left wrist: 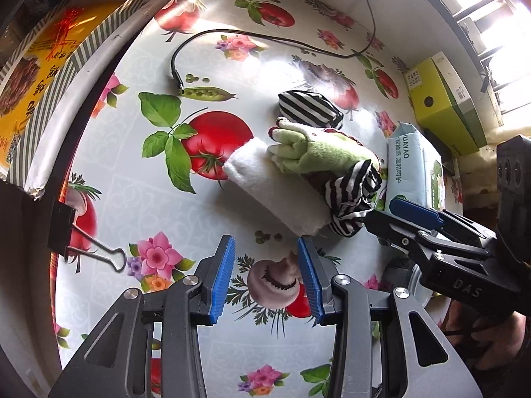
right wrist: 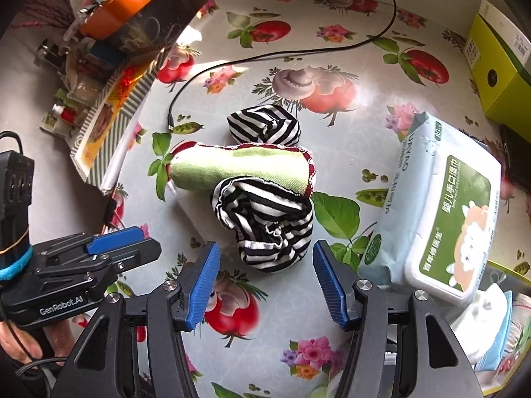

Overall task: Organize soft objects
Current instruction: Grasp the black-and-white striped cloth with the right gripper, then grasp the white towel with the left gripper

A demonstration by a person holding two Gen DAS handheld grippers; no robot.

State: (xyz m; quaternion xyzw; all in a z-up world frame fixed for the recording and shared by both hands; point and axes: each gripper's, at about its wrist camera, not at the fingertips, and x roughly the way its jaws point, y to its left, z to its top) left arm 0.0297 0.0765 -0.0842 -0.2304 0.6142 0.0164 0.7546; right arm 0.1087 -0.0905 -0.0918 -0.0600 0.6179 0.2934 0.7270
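Observation:
A pile of soft things lies mid-table: a white rolled towel (left wrist: 275, 192), a green glove (left wrist: 318, 152) across it, and two black-and-white striped cloth bundles, one behind (left wrist: 308, 107) and one in front (left wrist: 351, 199). In the right wrist view the green glove (right wrist: 239, 169) lies over the near striped bundle (right wrist: 268, 225), with the far striped bundle (right wrist: 265, 127) behind. My left gripper (left wrist: 265, 275) is open and empty, just short of the towel's end. My right gripper (right wrist: 265, 285) is open, its jaws either side of the near striped bundle's front; it also shows in the left wrist view (left wrist: 411, 222).
A pack of wet wipes (right wrist: 441, 219) lies right of the pile. A green box (right wrist: 497, 66) stands at the far right. A black cable (right wrist: 265, 56) runs across the back of the flowered tablecloth (right wrist: 285, 311). A binder clip (left wrist: 73, 232) holds the table's left edge; clutter beyond it.

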